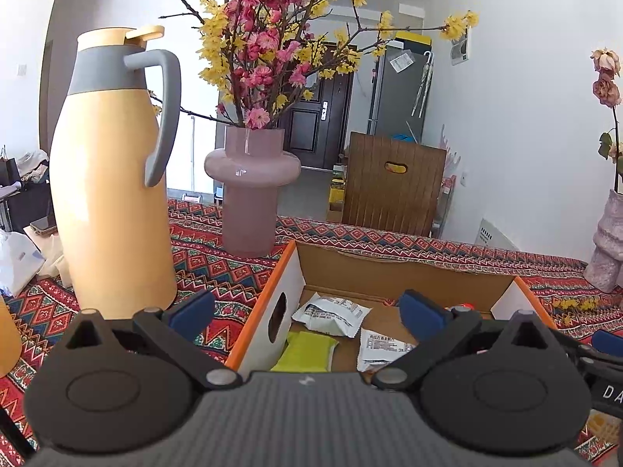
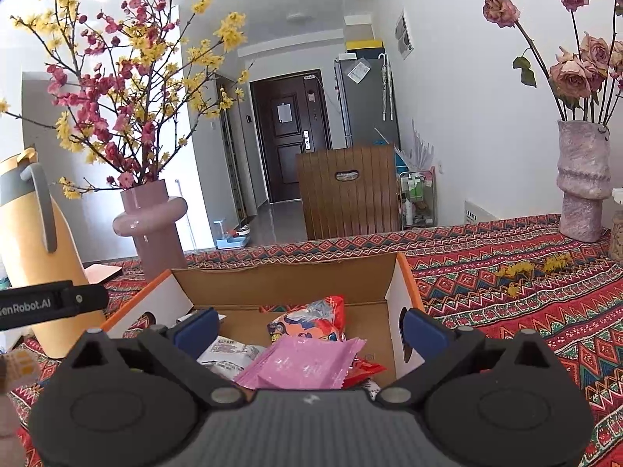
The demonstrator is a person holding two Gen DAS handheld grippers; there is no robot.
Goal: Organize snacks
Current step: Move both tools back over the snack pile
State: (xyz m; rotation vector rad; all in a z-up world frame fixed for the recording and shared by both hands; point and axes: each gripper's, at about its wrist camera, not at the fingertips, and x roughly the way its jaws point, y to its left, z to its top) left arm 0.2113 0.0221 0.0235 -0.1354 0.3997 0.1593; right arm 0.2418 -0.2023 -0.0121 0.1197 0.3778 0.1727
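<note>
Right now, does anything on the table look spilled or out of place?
Yes: loose yellow petals lie scattered on the tablecloth right of the cardboard box, apparently shed from flowers. Snack packets lie jumbled in the box, not spilled.

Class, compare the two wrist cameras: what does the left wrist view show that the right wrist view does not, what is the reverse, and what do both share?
Only the left wrist view shows the yellow-green packet in the cardboard box.

Only the right wrist view shows the pink packet, the orange-red packet and the dried roses.

Both show the box, the yellow thermos jug, the pink vase of blossoms and the patterned tablecloth. Both grippers are open and empty.
</note>
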